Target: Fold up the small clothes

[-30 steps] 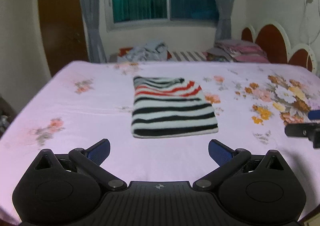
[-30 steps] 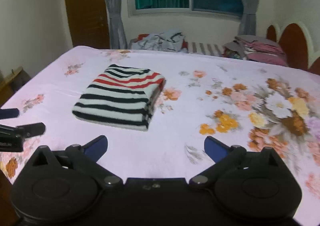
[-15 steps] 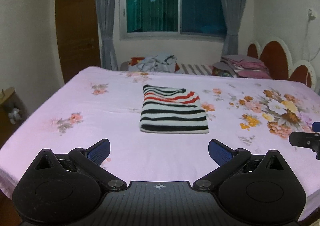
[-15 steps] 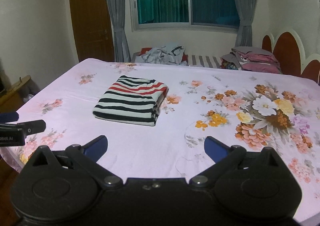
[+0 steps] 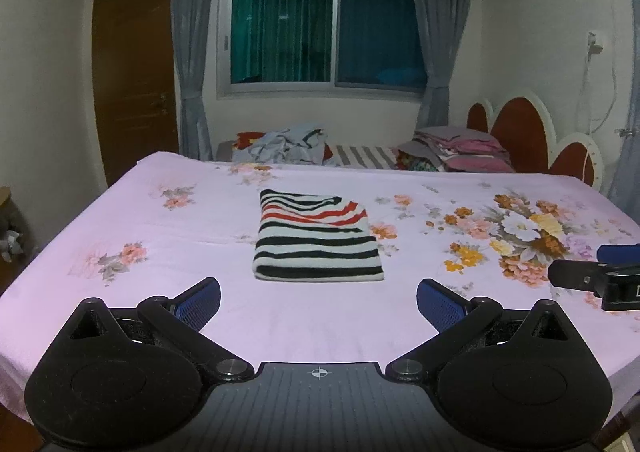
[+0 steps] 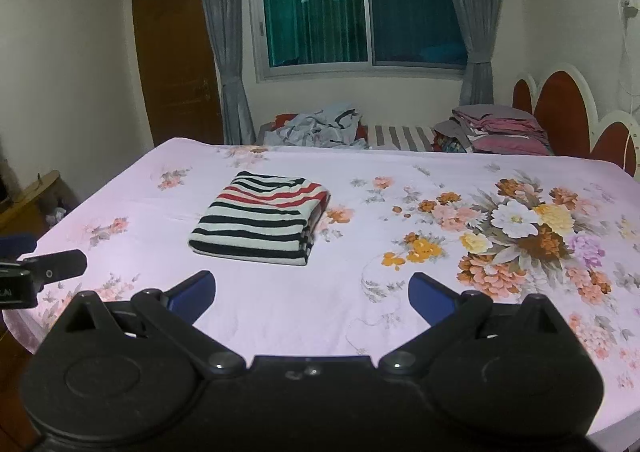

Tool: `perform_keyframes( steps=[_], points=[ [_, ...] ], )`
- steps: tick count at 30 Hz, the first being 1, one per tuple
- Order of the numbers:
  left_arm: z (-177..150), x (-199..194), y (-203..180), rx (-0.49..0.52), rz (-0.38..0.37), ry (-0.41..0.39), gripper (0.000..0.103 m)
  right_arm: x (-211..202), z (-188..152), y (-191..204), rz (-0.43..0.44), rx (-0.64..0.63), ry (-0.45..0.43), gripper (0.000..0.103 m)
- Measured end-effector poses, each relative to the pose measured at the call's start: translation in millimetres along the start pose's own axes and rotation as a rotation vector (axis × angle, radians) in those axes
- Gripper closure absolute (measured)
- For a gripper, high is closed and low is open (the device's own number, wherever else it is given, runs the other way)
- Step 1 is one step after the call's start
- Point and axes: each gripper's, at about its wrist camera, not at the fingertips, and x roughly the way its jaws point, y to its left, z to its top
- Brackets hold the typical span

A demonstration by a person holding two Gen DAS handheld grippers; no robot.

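A folded garment with black, white and red stripes (image 5: 316, 238) lies flat on the pink floral bed sheet (image 5: 160, 236); it also shows in the right wrist view (image 6: 260, 218). My left gripper (image 5: 319, 302) is open and empty, above the near edge of the bed, well short of the garment. My right gripper (image 6: 312, 292) is open and empty, to the right of the left one and equally far back. The right gripper's fingers (image 5: 576, 276) show at the right edge of the left wrist view; the left gripper's fingers (image 6: 56, 266) show at the left edge of the right wrist view.
A pile of loose grey clothes (image 5: 286, 144) and a stack of folded pink bedding (image 5: 460, 150) lie beyond the far edge of the bed, under a window (image 5: 324, 12). A red scalloped headboard (image 5: 520, 132) stands at the right, a brown door (image 5: 132, 72) at the left.
Both grippers have pulled back and risen away from the folded garment, so it looks smaller and farther, and more of the room shows. Both stay open and empty.
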Motion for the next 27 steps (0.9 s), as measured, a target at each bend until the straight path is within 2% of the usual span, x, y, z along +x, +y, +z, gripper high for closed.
perform_keyframes(
  steps=[27],
  points=[
    [2.6,1.5,-1.9,0.005,0.001,-0.004,0.0,-1.7,2.1,6.7,-0.002,-0.013,0.001,0.0]
  ],
)
